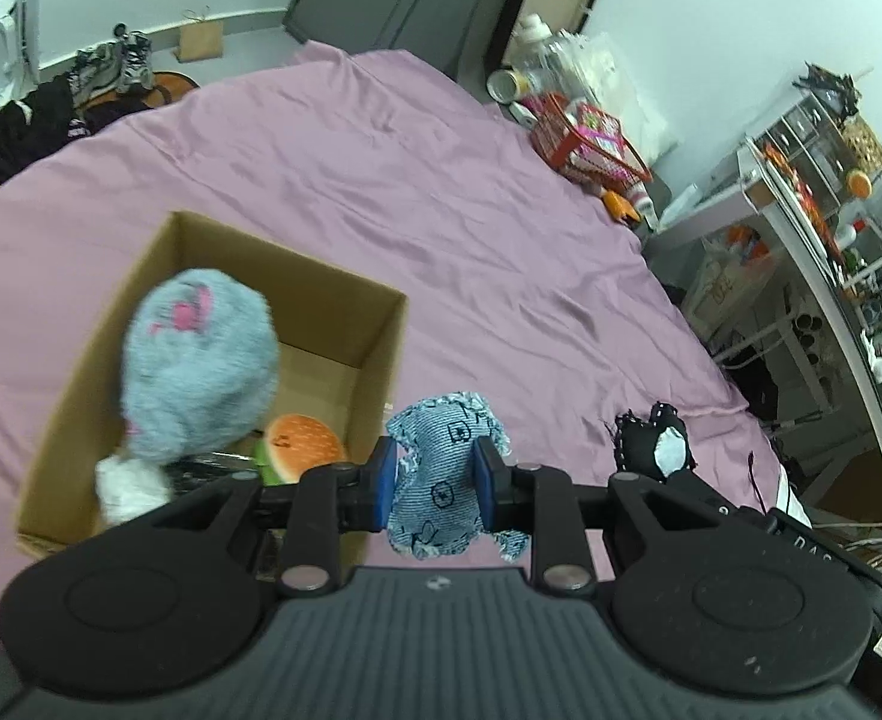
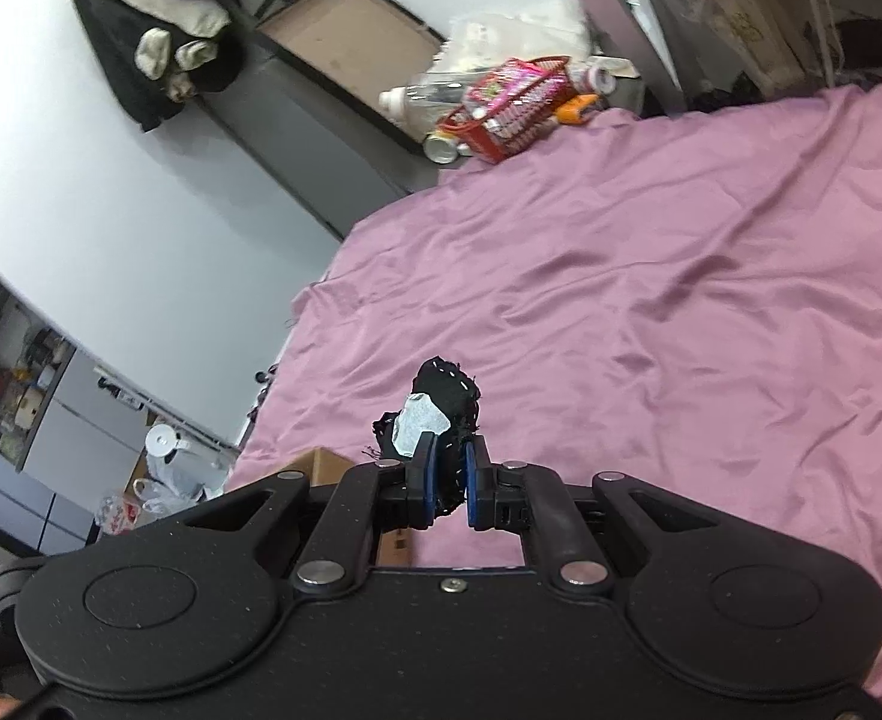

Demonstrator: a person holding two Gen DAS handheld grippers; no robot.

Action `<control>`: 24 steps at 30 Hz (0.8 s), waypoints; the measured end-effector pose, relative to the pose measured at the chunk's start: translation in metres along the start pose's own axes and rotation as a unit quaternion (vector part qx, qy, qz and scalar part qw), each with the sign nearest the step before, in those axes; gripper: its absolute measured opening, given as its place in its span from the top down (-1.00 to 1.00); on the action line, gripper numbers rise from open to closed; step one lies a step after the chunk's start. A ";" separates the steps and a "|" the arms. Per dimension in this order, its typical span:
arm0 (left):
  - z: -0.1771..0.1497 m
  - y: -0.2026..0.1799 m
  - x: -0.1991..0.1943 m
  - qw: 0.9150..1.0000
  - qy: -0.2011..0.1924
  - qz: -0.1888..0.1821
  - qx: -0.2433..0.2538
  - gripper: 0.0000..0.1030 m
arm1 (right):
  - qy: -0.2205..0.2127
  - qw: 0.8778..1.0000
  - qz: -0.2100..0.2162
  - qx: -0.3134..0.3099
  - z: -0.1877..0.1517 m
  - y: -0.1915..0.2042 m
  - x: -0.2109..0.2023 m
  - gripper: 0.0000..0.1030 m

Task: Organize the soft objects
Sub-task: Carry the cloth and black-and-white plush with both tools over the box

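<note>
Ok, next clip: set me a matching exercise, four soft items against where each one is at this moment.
Items:
1. blue denim toy
2. black fabric toy
3. burger plush
4. grey fluffy plush

Places:
A. low inside the cardboard box
B. clamped in the right gripper
C. clamped in the left gripper
D. sticking up out of the box

Pairs: 1-C, 2-B, 3-A, 4-D

Your left wrist view looks down from close above the cardboard box (image 1: 213, 360) across the pink bed (image 1: 441, 210) toward the far wall. Your right wrist view faces the same bed (image 2: 651, 300), tilted. Both share the red basket (image 1: 585, 150) (image 2: 513, 114).
</note>
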State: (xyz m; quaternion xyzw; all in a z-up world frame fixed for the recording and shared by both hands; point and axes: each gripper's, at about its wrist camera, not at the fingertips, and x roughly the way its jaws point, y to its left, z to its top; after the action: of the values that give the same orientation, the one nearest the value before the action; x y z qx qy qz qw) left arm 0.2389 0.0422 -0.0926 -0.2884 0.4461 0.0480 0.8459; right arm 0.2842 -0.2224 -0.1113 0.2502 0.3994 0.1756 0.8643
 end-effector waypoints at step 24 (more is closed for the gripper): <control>0.010 0.072 -0.020 0.999 -0.013 0.002 -0.050 0.48 | 0.014 0.997 0.021 -0.071 -0.028 0.071 0.011 0.82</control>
State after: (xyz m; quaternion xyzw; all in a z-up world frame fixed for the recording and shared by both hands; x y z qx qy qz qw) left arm 0.2097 0.1111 -0.1049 -0.3284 0.4326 0.0757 0.8363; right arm 0.2615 -0.1511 -0.0929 0.1943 0.3927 0.2252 0.8702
